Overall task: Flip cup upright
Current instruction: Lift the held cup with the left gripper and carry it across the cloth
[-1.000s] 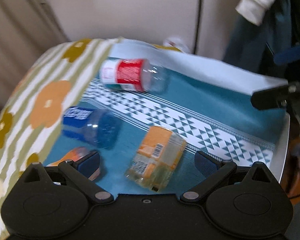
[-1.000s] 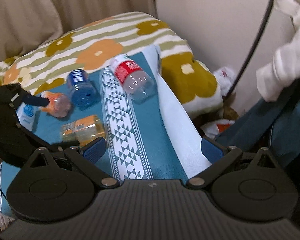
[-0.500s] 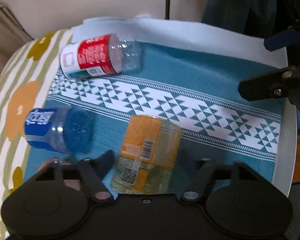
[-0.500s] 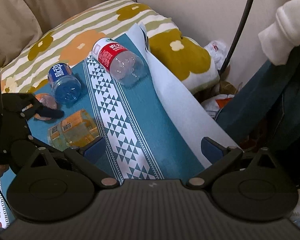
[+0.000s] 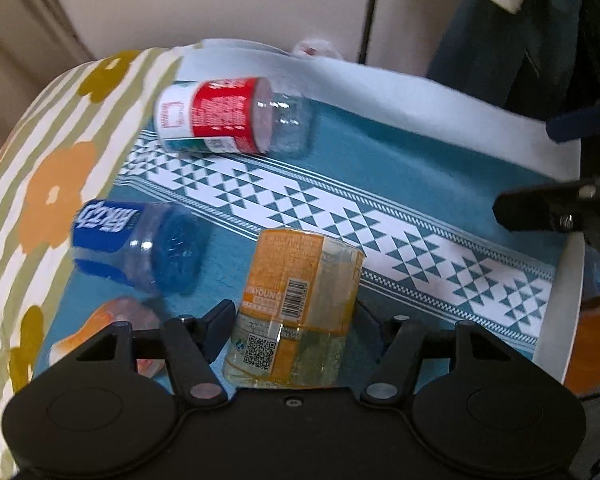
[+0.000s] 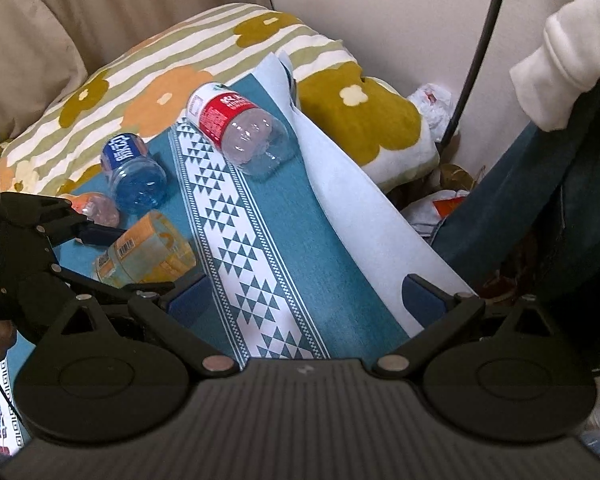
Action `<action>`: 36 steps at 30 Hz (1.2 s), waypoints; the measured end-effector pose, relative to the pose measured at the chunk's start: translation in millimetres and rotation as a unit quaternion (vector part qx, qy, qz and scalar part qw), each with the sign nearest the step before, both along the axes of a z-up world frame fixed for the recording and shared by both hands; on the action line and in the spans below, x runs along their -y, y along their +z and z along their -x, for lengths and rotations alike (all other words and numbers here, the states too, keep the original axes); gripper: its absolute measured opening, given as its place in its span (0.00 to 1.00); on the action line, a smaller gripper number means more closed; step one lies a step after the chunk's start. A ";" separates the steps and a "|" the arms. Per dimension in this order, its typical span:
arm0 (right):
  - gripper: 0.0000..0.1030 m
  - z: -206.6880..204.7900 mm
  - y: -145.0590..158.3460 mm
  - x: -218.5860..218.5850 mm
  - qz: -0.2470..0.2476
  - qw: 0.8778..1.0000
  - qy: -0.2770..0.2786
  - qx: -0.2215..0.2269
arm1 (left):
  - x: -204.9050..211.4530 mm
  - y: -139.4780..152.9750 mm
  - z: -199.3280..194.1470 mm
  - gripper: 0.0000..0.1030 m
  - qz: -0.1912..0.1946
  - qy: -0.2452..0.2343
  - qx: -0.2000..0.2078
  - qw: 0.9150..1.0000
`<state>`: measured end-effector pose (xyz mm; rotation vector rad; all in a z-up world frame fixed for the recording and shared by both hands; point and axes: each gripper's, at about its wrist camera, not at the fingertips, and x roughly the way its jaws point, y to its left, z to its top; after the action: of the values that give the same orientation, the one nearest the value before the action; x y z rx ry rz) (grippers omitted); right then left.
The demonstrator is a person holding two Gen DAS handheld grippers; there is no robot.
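Teal mat [image 5: 400, 168] — left gripper [image 5: 292, 320] jaws flank orange-label cup [image 5: 300, 304].

We see a plain cream wall [image 6: 380, 12] behind, with beige curtains [image 6: 100, 20] hanging at the left. A dark cable [image 6: 480, 48] runs down the wall. A cushion [image 6: 360, 112] with green stripes and orange and mustard flowers lies under a teal mat [image 6: 300, 240] with a white triangle band. Crumpled litter [image 6: 432, 108] sits in the corner.

Clear glossy plastic cups, matt woven cloth.
Orange-labelled cup [image 5: 296, 308]: glossy film label; teal mat [image 5: 400, 168]: matt, soft.
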<state>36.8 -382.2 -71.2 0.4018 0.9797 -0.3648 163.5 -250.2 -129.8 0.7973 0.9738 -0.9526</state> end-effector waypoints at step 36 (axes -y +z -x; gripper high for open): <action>1.00 -7.9 -16.8 -74.5 -0.005 0.959 0.282 -0.008 | -157.7 -4.4 52.6 0.66 0.132 0.532 -0.076 0.833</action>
<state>44.7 -307.7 -88.0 0.1154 1.0647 0.1548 110.8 -92.5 -134.2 -0.1278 1.1718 -0.1419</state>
